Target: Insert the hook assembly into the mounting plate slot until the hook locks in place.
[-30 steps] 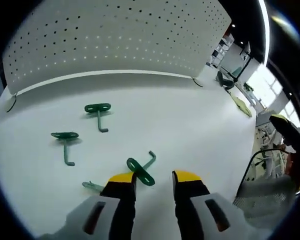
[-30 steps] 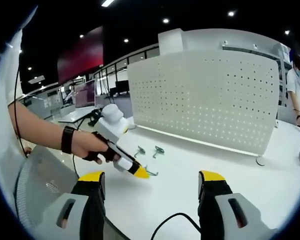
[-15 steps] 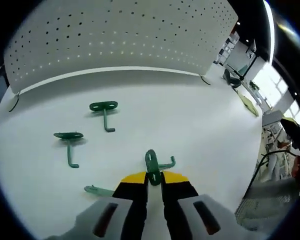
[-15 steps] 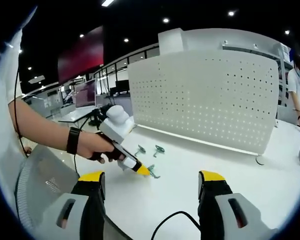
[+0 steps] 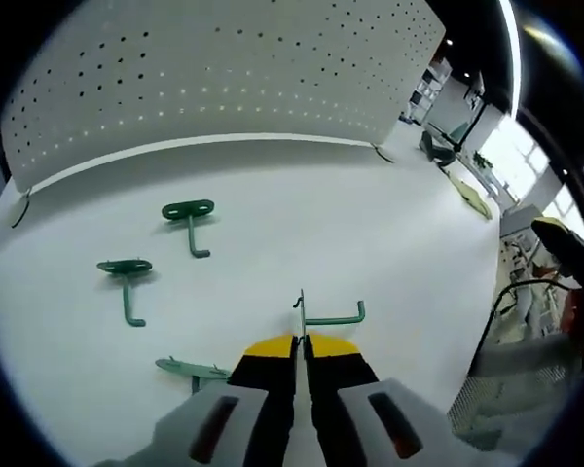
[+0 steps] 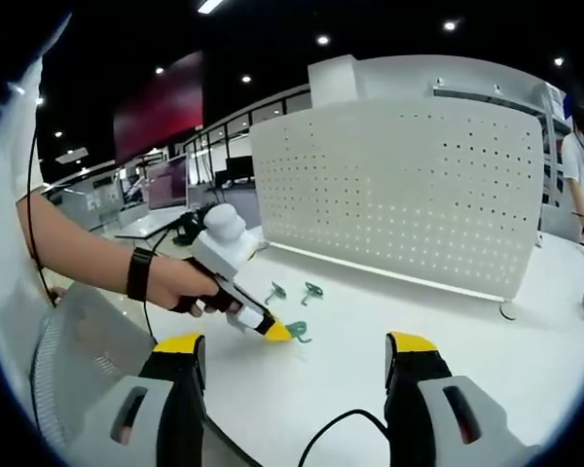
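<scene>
Here the left gripper (image 5: pixel 300 342) jaws apparently pinch the green hook (image 5: pixel 326 316).

White table (image 5: pixel 389 233); black cable (image 6: pixel 336 426) on near edge. Red wall panel (image 6: pixel 156 107), ceiling lights (image 6: pixel 321 40) behind.

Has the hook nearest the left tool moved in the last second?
Yes. The hook was lying loose between open jaws; now the left tool pinches it, turned edge-on, while the two hooks near the pegboard stayed put.
</scene>
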`<state>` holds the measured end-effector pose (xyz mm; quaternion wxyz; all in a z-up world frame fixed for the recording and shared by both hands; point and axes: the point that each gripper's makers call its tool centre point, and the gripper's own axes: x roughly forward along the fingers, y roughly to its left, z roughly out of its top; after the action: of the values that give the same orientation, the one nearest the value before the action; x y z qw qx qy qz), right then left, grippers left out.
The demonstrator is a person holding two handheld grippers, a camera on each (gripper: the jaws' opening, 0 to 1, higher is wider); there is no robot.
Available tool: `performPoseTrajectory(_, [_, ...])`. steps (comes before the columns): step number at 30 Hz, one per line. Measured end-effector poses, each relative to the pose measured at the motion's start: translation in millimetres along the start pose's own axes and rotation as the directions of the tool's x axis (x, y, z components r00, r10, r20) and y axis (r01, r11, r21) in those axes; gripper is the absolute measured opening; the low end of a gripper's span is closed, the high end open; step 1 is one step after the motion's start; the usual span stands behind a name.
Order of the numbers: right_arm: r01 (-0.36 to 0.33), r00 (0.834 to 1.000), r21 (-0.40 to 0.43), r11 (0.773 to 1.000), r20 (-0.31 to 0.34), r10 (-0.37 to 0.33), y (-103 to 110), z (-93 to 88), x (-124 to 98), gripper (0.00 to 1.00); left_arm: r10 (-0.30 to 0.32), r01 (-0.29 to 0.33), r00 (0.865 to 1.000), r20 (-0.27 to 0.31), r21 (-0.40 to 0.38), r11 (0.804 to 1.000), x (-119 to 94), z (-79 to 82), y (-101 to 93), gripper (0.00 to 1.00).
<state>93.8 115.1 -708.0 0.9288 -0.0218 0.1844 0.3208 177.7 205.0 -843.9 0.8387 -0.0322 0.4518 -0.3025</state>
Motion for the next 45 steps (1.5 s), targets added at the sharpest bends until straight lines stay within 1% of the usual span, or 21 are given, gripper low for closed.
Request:
performPoseTrajectory(7, [-0.028, 1.0, -0.008, 1.0, 0.006, 0.028, 6, 3.6, 3, 0.74, -0.053, 0.053, 0.996, 0.076, -0.001, 0.999, -19, 10.9, -15.6, 0.04])
performPoseTrajectory(11, [-0.05, 0.998, 0.029, 0.998, 0.037, 0.049, 10, 9.1, 4, 0.67, -0.084, 0.083, 0.99, 0.116, 0.013, 0.996, -33, 15.7, -24.5, 0.04])
performPoseTrajectory(14, [-0.07, 0.996, 0.039, 0.997, 0.065, 0.067, 12, 15.1, 5, 0.63, -0.103, 0.101, 0.979, 0.176, 0.022, 0.995, -50, 24.3, -31.8, 0.03])
performPoseTrajectory(16, [-0.108, 0.992, 0.069, 0.992, 0.074, 0.103, 17, 19.2, 6, 0.58, -0.11, 0.106, 0.974, 0.196, 0.028, 0.994, -60, 27.2, -35.0, 0.03])
performPoseTrajectory(17, [-0.137, 0.989, 0.085, 0.987, 0.074, 0.131, 22, 20.5, 7, 0.54, -0.114, 0.11, 0.971, 0.209, 0.03, 0.993, -64, 29.2, -36.6, 0.04])
performPoseTrajectory(19, [-0.157, 0.986, 0.081, 0.984, 0.066, 0.152, 27, 22.3, 9, 0.49, -0.124, 0.118, 0.961, 0.247, 0.039, 0.992, -74, 33.7, -41.1, 0.04])
performPoseTrajectory(20, [-0.169, 0.985, 0.075, 0.983, 0.06, 0.165, 30, 22.7, 11, 0.47, -0.131, 0.122, 0.954, 0.268, 0.051, 0.991, -80, 36.5, -43.3, 0.04])
performPoseTrajectory(21, [-0.183, 0.982, 0.069, 0.981, 0.052, 0.18, 35, 23.2, 12, 0.46, -0.134, 0.123, 0.952, 0.276, 0.056, 0.991, -82, 37.6, -44.2, 0.04])
performPoseTrajectory(22, [-0.188, 0.982, 0.064, 0.98, 0.047, 0.185, 37, 23.8, 14, 0.46, -0.139, 0.127, 0.944, 0.299, 0.061, 0.99, -88, 40.6, -46.4, 0.04])
performPoseTrajectory(24, [-0.199, 0.98, 0.053, 0.979, 0.041, 0.197, 43, 26.4, 16, 0.44, -0.141, 0.125, 0.936, 0.322, 0.071, 0.99, -97, 43.0, -48.6, 0.03])
performPoseTrajectory(26, [-0.211, 0.977, 0.051, 0.976, 0.04, 0.21, 48, 29.4, 17, 0.41, -0.132, 0.111, 0.935, 0.33, 0.08, 0.991, -102, 42.6, -48.1, 0.03])
performPoseTrajectory(28, [-0.219, 0.975, 0.044, 0.975, 0.037, 0.218, 53, 31.7, 18, 0.38, -0.132, 0.111, 0.93, 0.343, 0.082, 0.99, -108, 42.4, -48.0, 0.03])
performPoseTrajectory(30, [-0.224, 0.974, 0.041, 0.974, 0.03, 0.223, 57, 33.4, 20, 0.37, -0.142, 0.124, 0.922, 0.361, 0.072, 0.99, -114, 42.5, -49.9, 0.03])
performPoseTrajectory(34, [-0.223, 0.975, 0.036, 0.974, 0.029, 0.222, 62, 34.8, 21, 0.31, -0.169, 0.141, 0.898, 0.406, 0.098, 0.985, -128, 43.7, -58.6, 0.03])
performPoseTrajectory(35, [-0.221, 0.975, 0.038, 0.975, 0.035, 0.22, 63, 36.3, 21, 0.29, -0.184, 0.147, 0.891, 0.416, 0.118, 0.982, -132, 43.7, -62.1, 0.03])
performPoseTrajectory(37, [-0.215, 0.976, 0.055, 0.975, 0.051, 0.212, 64, 40.5, 22, 0.28, -0.191, 0.148, 0.882, 0.431, 0.132, 0.98, -138, 43.7, -64.6, 0.03])
performPoseTrajectory(40, [-0.202, 0.977, 0.061, 0.977, 0.077, 0.197, 66, 48.2, 22, 0.26, -0.194, 0.141, 0.876, 0.441, 0.15, 0.979, -145, 42.4, -65.4, 0.03])
performPoseTrajectory(42, [-0.199, 0.976, 0.084, 0.976, 0.102, 0.19, 68, 53.9, 23, 0.23, -0.204, 0.143, 0.864, 0.461, 0.165, 0.976, -150, 43.0, -65.7, 0.03])
performPoseTrajectory(43, [-0.199, 0.975, 0.096, 0.975, 0.115, 0.188, 70, 57.0, 23, 0.22, -0.208, 0.146, 0.861, 0.464, 0.166, 0.975, -152, 42.6, -65.8, 0.03])
performPoseTrajectory(44, [-0.197, 0.976, 0.093, 0.976, 0.114, 0.186, 72, 57.8, 24, 0.21, -0.219, 0.151, 0.85, 0.479, 0.176, 0.973, -156, 43.5, -68.0, 0.03])
performPoseTrajectory(45, [-0.192, 0.976, 0.078, 0.978, 0.116, 0.183, 75, 59.5, 25, 0.2, -0.224, 0.151, 0.845, 0.486, 0.184, 0.971, -157, 43.6, -68.7, 0.03])
